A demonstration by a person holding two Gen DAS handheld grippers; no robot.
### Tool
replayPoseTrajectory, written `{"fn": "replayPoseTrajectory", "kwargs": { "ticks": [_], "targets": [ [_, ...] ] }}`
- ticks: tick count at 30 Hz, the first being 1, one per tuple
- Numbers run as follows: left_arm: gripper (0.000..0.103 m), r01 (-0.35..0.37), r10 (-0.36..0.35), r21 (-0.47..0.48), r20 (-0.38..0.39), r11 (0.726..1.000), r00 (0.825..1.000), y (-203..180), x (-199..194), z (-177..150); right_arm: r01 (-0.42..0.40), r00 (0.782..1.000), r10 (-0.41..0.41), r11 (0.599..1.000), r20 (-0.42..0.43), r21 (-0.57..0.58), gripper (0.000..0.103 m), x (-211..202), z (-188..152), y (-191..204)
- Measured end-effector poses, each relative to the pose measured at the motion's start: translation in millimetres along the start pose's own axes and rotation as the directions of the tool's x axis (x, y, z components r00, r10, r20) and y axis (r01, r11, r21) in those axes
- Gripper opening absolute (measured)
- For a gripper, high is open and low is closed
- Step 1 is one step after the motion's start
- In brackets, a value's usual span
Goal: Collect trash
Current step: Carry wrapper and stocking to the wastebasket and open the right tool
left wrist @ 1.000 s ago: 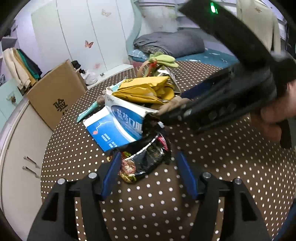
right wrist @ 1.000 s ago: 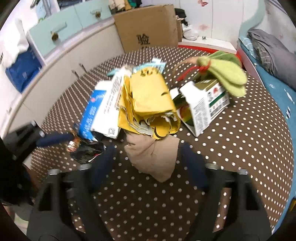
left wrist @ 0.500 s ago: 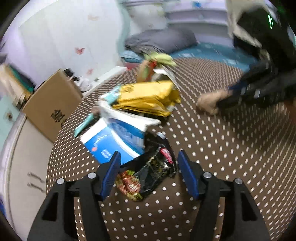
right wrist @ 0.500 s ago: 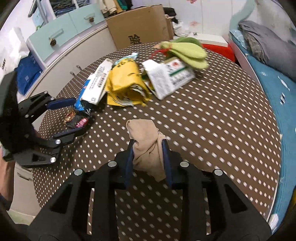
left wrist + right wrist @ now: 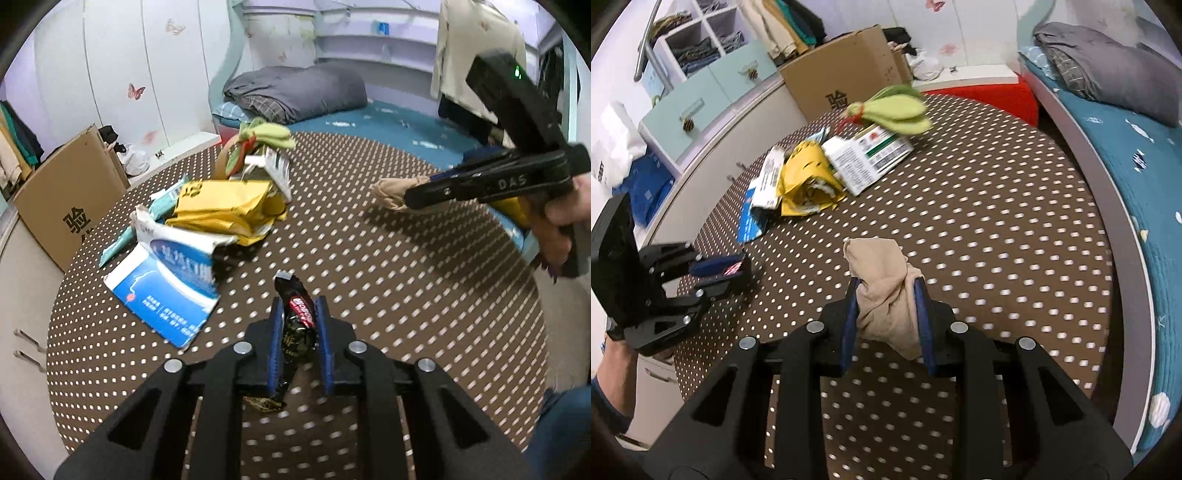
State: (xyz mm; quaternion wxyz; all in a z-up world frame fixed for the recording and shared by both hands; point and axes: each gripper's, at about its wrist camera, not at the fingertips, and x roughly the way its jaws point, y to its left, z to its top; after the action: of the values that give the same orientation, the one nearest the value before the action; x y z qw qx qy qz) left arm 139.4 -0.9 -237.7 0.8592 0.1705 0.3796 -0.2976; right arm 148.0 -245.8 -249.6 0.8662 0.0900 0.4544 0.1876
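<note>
1. Black snack wrapper: lower centre of the left view, now lifted off the dotted surface; left gripper jaws closing on it.
2. Beige cloth wad: centre of the right view, clenched in right gripper, carried away from the pile.
3. Two items secured; yellow bag and cartons remain upper left.

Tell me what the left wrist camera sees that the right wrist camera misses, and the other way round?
Only the left wrist view shows the cream garment hanging at the back, and the printed face of the blue and white box.

Only the right wrist view shows the pale green drawers and the cubby shelves above them.

Both show the dotted table, the yellow bag, the cardboard box, the bed, the left gripper, its jaws closing on a black snack wrapper, and the right gripper shut on a beige cloth.
</note>
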Motion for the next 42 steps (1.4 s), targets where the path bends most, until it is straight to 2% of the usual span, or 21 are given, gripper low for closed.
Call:
{"fn": "replayPoseTrajectory", "kwargs": {
  "ticks": [8, 11, 21, 25, 34, 42],
  "targets": [
    [0.016, 0.015, -0.014, -0.011, 0.045, 1.000, 0.999, -25, 6, 34, 0.015, 0.997, -0.018, 0.999, 0.078, 0.050, 0.029, -34, 4, -31],
    [0.016, 0.044, -0.042, -0.035, 0.075, 0.998, 0.996, -33, 7, 49, 0.021, 0.994, -0.028, 0.997, 0.106, 0.068, 0.029, -49, 4, -45],
    [0.016, 0.134, -0.116, -0.074, 0.211, 0.988, 0.971, -74, 4, 115, 0.080, 0.972, -0.115, 0.983, 0.207, 0.167, 0.029, -102, 3, -107],
    [0.016, 0.167, -0.141, -0.092, 0.235, 0.982, 0.962, -90, 12, 146, 0.108, 0.959, -0.159, 0.971, 0.234, 0.214, 0.029, -119, 2, -133],
    [0.016, 0.235, -0.208, -0.092, 0.237, 0.968, 0.949, -122, 47, 199, 0.136, 0.941, -0.234, 0.923, 0.246, 0.360, 0.029, -133, -4, -203],
    [0.016, 0.295, -0.274, -0.105, 0.178, 0.950, 0.945, -153, 98, 229, 0.141, 0.952, -0.247, 0.878, 0.180, 0.458, 0.029, -102, -13, -259]
  ]
}}
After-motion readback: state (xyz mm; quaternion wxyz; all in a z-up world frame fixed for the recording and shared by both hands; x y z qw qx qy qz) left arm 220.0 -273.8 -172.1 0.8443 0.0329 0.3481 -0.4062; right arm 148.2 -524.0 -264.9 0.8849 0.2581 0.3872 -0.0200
